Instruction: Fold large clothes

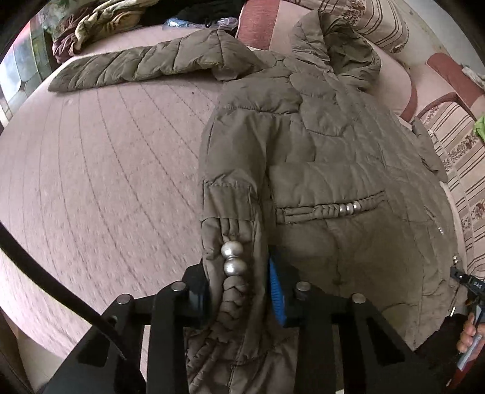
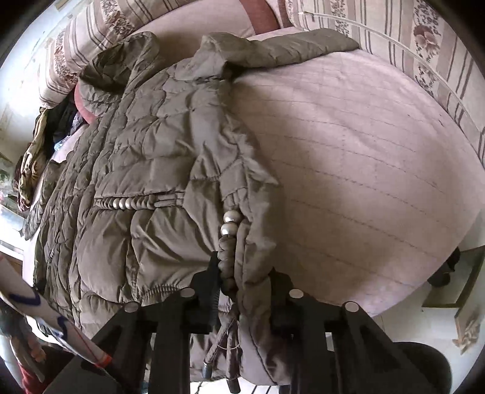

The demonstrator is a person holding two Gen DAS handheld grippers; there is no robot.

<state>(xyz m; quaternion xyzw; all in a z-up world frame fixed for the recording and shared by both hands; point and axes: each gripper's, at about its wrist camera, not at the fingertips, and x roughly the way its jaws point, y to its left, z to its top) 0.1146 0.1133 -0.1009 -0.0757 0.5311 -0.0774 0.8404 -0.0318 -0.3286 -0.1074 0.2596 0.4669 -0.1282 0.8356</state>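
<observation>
An olive-brown quilted puffer jacket (image 1: pixel 327 157) lies spread on a pink quilted bed (image 1: pixel 100 169), hood toward the pillows, one sleeve (image 1: pixel 145 65) stretched out left. My left gripper (image 1: pixel 239 291) is shut on the jacket's hem edge by a braided trim with two silver beads (image 1: pixel 232 257). In the right wrist view the jacket (image 2: pixel 145 157) fills the left half, its other sleeve (image 2: pixel 288 45) reaching along the top. My right gripper (image 2: pixel 242 282) is shut on the opposite hem edge, by its silver beads (image 2: pixel 230 222).
Striped floral pillows (image 2: pixel 424 54) and a headboard edge (image 1: pixel 445 100) line the bed's far side. A heap of bedding and clothes (image 1: pixel 100 24) lies at the far left corner. The bare bed (image 2: pixel 363 169) spreads right of the jacket. The other hand's gripper (image 1: pixel 468 288) shows at the right edge.
</observation>
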